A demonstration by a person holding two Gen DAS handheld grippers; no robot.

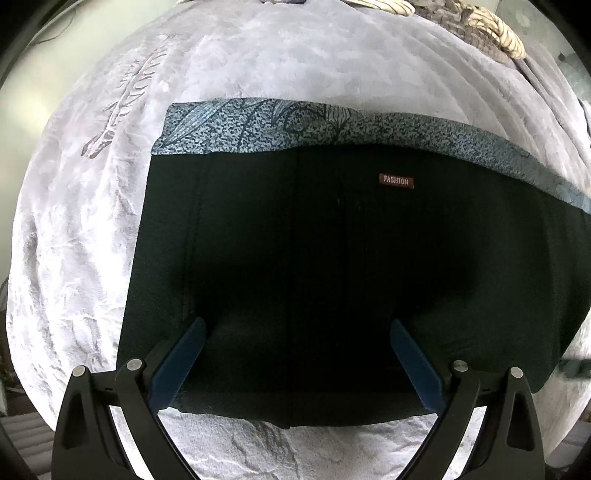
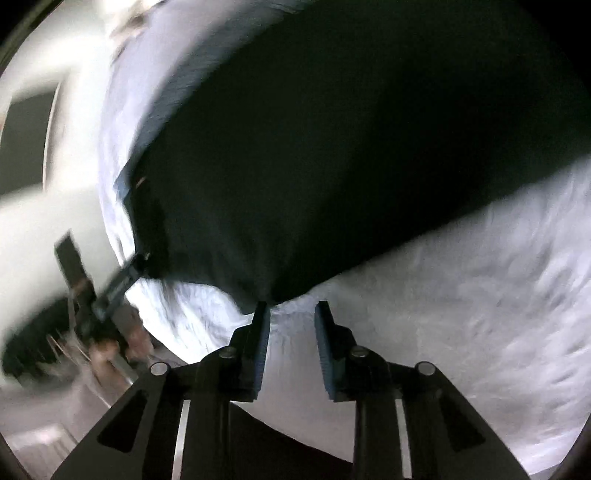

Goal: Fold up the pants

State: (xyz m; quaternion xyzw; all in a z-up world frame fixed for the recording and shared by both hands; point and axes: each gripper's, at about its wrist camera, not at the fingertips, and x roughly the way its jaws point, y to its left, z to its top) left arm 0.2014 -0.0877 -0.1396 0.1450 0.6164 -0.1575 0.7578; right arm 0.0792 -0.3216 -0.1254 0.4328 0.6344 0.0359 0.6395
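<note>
Two tongs stand empty over folded black pants (image 1: 332, 258) on the grey blanket (image 1: 74, 240): left tongs (image 1: 297, 328) wide open straddling the near edge, right tongs (image 2: 291, 310) narrowly parted beside its corner.

I am in a home bedroom: a bed under a plush grey blanket (image 1: 258, 66), a woven basket (image 1: 495, 33) beside it.

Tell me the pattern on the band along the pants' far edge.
Speckled blue-grey leaf print on the band; clearest in the left wrist view.
</note>
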